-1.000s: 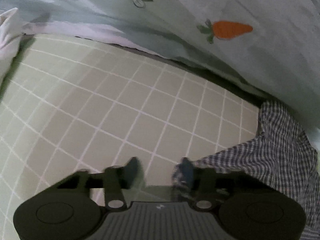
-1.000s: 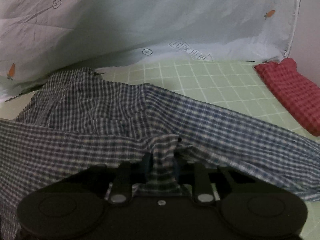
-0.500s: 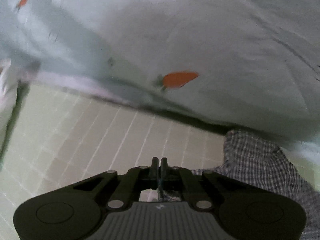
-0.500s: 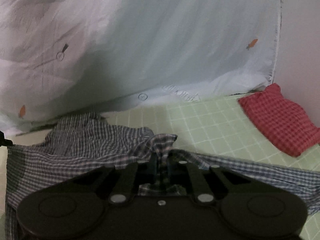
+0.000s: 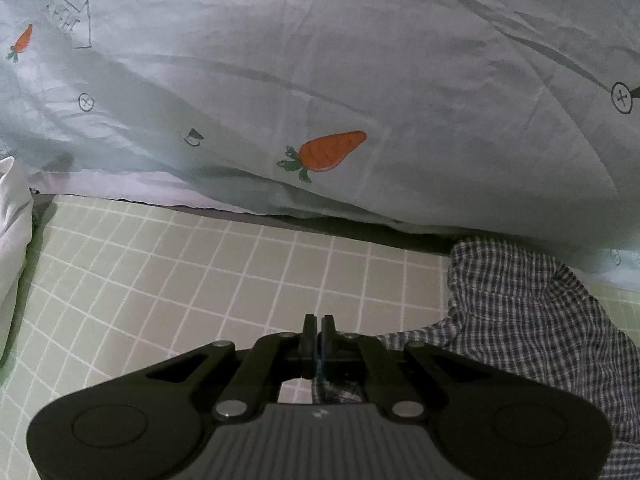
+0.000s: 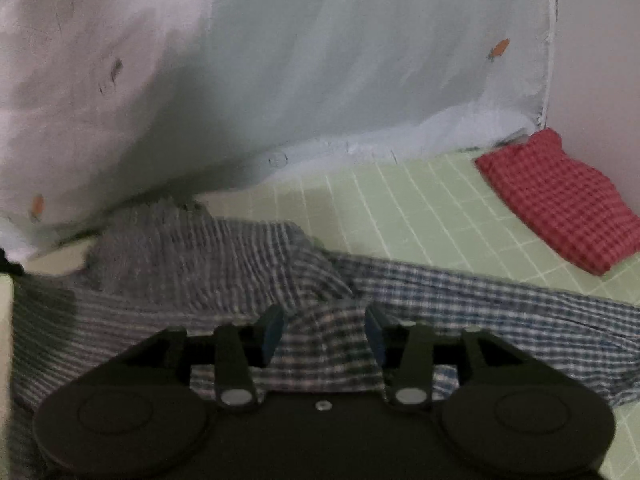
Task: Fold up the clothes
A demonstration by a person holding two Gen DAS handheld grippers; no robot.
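On a bed covered by a pale green sheet (image 5: 168, 280) with a white grid, a blue-and-white checked garment (image 6: 460, 300) is seen lying spread but rumpled, with ridges and loose folds across its middle. Seen from the left wrist, the left tool (image 5: 319, 328) is closed tight, its two fingers pressed together, and a thin edge of the checked garment (image 5: 528, 312) appears to be pinched just behind the tips; the cloth trails off to the right from there, which suggests a corner or hem is being held so that it can be carried or kept taut. Seen from the right wrist, the right tool (image 6: 325, 330) is parted wide, its blue-padded fingers standing on either side of a raised hump of the fabric without squeezing it, so nothing is gripped there; whether the cloth was just let go or is about to be taken cannot be told. A pale blue-green quilt (image 5: 400, 80) printed with small orange carrots is heaped along the far side of the bed, leaving the grid sheet free as a working surface. A red checked cloth (image 6: 560, 200), folded into a neat pad, is set apart near the far right corner, well clear of the garment in hand. This view is somewhat blurred.
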